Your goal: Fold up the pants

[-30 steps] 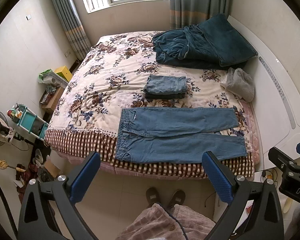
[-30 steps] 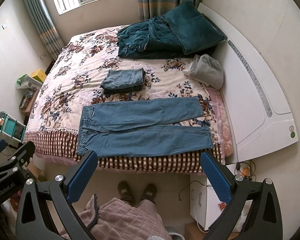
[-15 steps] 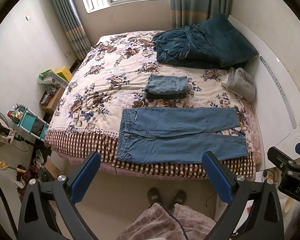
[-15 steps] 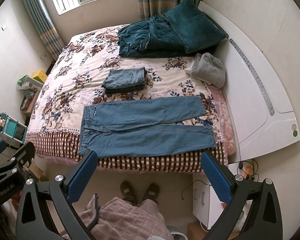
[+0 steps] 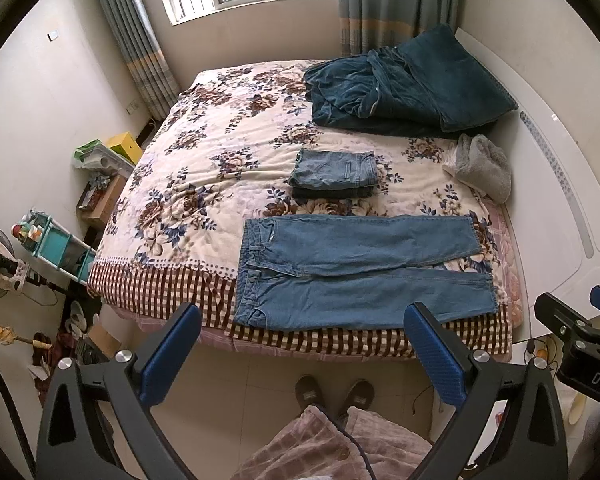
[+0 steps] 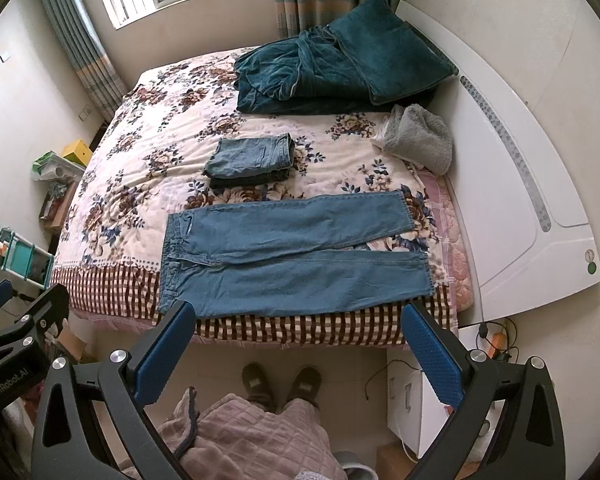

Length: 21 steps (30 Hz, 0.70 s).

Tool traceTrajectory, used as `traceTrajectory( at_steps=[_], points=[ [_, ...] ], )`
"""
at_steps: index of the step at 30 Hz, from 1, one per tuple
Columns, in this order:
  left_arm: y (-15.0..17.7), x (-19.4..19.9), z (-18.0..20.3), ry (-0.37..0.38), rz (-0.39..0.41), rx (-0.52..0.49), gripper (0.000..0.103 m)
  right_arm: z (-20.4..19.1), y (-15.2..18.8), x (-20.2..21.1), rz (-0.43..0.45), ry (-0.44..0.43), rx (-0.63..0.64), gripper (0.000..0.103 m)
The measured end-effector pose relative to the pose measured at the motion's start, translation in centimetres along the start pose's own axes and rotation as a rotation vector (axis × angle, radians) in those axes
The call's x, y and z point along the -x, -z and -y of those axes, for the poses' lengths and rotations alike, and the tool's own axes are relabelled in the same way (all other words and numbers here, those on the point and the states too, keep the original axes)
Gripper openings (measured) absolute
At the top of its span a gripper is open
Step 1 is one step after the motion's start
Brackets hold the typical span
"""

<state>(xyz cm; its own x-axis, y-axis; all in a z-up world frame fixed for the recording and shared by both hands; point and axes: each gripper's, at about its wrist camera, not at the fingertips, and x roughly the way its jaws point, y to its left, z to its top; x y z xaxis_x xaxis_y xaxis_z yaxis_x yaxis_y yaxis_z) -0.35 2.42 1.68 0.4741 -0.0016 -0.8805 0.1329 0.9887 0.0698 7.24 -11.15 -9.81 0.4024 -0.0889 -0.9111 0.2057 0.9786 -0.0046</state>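
A pair of blue jeans [image 5: 352,272] lies spread flat along the near edge of the bed, waistband to the left, legs to the right; it also shows in the right wrist view [image 6: 292,256]. A folded pair of jeans [image 5: 334,174] sits on the bed behind it, also in the right wrist view [image 6: 250,160]. My left gripper [image 5: 300,354] is open and empty, held high above the floor in front of the bed. My right gripper [image 6: 300,350] is open and empty at the same height.
The bed has a floral quilt [image 5: 204,184]. A dark teal blanket [image 5: 400,84] and a grey towel [image 5: 484,166] lie at the far right. A white headboard [image 6: 532,208] is on the right. My feet [image 5: 334,392] stand on the tiled floor. Clutter and a teal rack [image 5: 56,248] are on the left.
Both views have shifted slightly, so the bed and jeans sit a little lower and further right in frame. Both grippers stay open. The jeans have not moved.
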Motion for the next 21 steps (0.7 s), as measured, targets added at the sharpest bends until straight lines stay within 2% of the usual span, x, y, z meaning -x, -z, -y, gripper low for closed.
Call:
traceTrajectory(
  at_steps=[3, 8, 12, 17, 21],
  points=[
    [0.0, 0.0, 0.0, 0.001, -0.001, 0.0, 0.103, 0.0, 0.0, 0.0, 0.0, 0.001, 0.0, 0.103],
    [-1.5, -2.6, -1.5, 0.014, -0.015, -0.006, 0.103, -0.7, -0.2, -0.8, -0.006, 0.007, -0.011, 0.103],
    [-2.7, -5.0, -1.3, -0.006, 0.027, -0.011, 0.103, -1.4, -0.8, -2.2, 0.0, 0.028, -0.028, 0.103],
    [-4.4, -9.9, -1.8, -0.046, 0.063, -0.012, 0.103, -1.6, -2.6, -6.2, 0.019, 0.07, -0.068, 0.103],
    [-5.6, -15.4, -1.7, -0.079, 0.035, -0.012, 0.103, -0.9, -4.6, -11.4, 0.037, 0.105, -0.084, 0.103]
  ],
)
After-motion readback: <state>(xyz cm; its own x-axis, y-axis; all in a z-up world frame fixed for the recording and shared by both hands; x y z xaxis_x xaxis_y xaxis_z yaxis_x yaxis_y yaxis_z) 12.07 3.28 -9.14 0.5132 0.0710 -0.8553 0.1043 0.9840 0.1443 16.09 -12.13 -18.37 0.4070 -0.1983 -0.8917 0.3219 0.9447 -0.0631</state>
